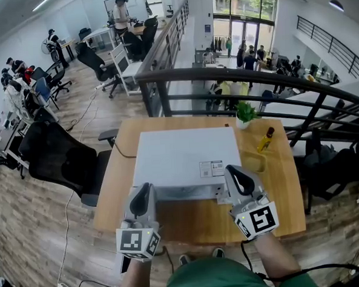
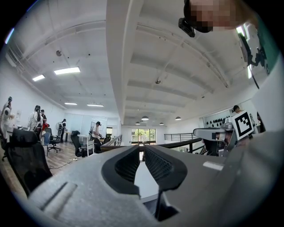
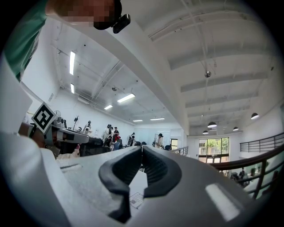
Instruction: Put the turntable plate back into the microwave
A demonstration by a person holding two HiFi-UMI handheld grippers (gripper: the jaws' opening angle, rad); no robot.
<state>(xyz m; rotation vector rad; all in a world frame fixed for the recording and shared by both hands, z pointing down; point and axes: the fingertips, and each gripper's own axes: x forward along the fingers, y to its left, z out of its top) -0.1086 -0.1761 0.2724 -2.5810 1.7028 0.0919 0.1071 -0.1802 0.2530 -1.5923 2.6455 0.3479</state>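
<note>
The white microwave (image 1: 186, 154) sits on the wooden table (image 1: 279, 188), seen from above, its front toward me. A clear, glassy dish (image 1: 254, 162), which looks like the turntable plate, lies on the table just right of it. My left gripper (image 1: 147, 190) is held level at the microwave's front left corner, shut and empty. At the front right corner my right gripper (image 1: 233, 170) is likewise shut with nothing in it. In the left gripper view the jaws (image 2: 142, 150) meet over the microwave top (image 2: 144, 181). The right gripper (image 3: 141, 149) view shows the same over the labelled top (image 3: 136, 198).
A yellow bottle (image 1: 265, 139) and a small potted plant (image 1: 245, 113) stand at the table's back right. A black office chair (image 1: 59, 156) is close to the table's left side. A dark railing (image 1: 248, 78) runs behind the table.
</note>
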